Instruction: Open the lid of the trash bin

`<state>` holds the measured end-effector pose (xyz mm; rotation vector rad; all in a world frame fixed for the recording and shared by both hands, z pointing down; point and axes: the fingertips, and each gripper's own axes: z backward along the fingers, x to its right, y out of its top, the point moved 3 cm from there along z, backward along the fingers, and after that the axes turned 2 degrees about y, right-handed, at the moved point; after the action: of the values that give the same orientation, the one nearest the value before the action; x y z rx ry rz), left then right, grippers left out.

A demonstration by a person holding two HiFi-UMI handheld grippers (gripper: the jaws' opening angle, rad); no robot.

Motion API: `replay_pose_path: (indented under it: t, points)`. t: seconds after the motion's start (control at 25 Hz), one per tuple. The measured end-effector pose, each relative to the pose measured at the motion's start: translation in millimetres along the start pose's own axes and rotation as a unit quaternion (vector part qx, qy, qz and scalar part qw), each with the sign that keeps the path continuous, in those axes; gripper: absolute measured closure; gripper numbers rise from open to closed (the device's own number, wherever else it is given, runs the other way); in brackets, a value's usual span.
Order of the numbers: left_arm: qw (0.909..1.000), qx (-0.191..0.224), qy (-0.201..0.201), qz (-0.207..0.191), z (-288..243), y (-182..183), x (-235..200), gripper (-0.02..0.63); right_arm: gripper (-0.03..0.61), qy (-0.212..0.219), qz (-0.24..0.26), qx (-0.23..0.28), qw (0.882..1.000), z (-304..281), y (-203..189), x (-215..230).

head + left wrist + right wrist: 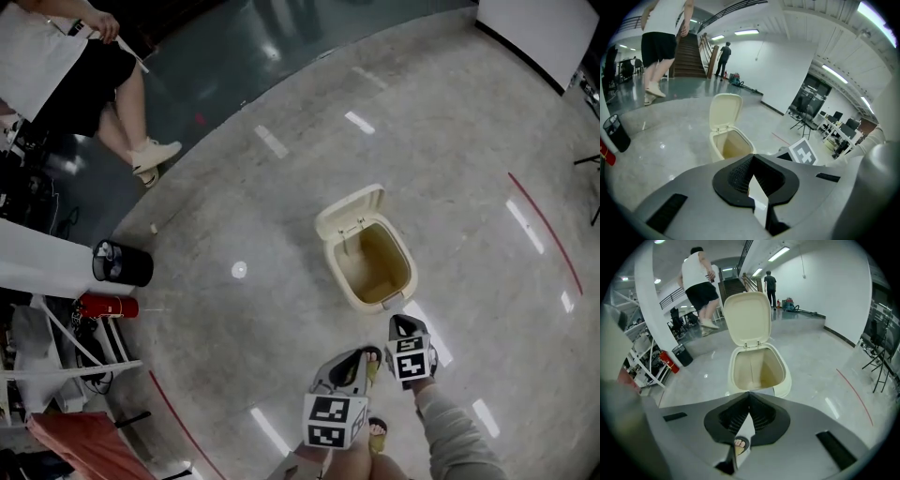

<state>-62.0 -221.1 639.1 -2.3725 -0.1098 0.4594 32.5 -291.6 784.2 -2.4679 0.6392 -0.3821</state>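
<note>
Sitting just ahead of clenched, empty left tongs [364,360] and right tongs [402,324]: trash bin [339,274], lid [349,212] flipped up.

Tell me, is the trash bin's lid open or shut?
Open. The lid stands tipped up at the back of the trash bin, and the bin's inside shows.

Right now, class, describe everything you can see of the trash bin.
The trash bin is cream, plastic-looking, with a rounded-rectangular rim. Its hinged lid stands open, tipped back upright. The yellowish inside shows no contents. A grey pedal-like tab sits at its front. It stands upright on the grey floor; nothing else touches it.
</note>
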Motion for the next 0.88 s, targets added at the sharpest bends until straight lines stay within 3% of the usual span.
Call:
replay_pose_path:
  t: [0.64,0.88]
  points:
    - [0.9993,-0.004,0.003,-0.036,94.6,-2.5,45.0,0.609,0.579,0.035,0.027,0.048,0.998,174.4,3.4,-75.2]
    - [0.9994,0.016,-0.004,-0.031,135.8,-0.6,69.6,0.609,0.579,0.061,0.055,0.084,0.993,247.4,7.9,-105.3]
